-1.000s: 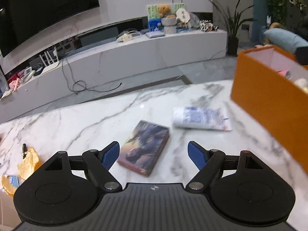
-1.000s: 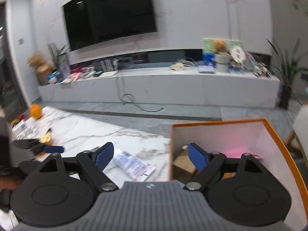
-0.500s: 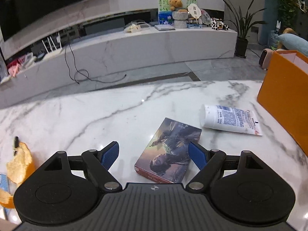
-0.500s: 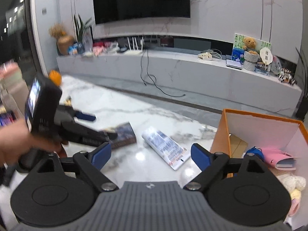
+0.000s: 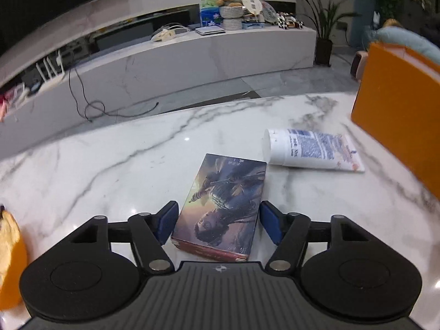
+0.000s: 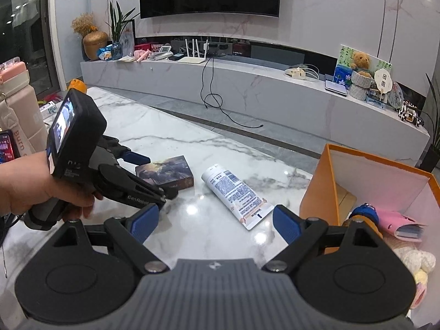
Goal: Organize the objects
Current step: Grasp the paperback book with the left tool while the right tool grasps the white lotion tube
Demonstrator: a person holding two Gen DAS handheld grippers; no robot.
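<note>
Straddling the near end of the book (image 5: 222, 203), the left tool (image 5: 218, 224) has its blue pads spread, one on each side of the cover with a gap showing on both sides. The left wrist view gives the book's glossy illustrated cover and red near edge, which the right wrist view shows only at a slant as a flat rectangular slab (image 6: 165, 174). The right view alone shows the left tool from outside (image 6: 143, 176), a black body with a small lit screen held in a hand (image 6: 35, 189), and the inside of the box (image 6: 343, 170): white inner walls, a pink case (image 6: 396, 221), a blue item and pale fuzzy balls. In the left view the box (image 5: 398, 112) is only a blurred orange cardboard wall, right of the book. The tube (image 5: 310, 152), white soft plastic with blue print and a flat crimped end, lies on its side between book and box, its cap end just beside the book's far corner; whether they touch is unclear. The right tool (image 6: 216, 224) hangs above the counter (image 6: 154, 129) with pads spread wide, holding nothing, the tube (image 6: 236, 192) beyond it. The counter is polished white marble with grey veins. Left of the book lies a curled orange peel (image 5: 11, 258).
</note>
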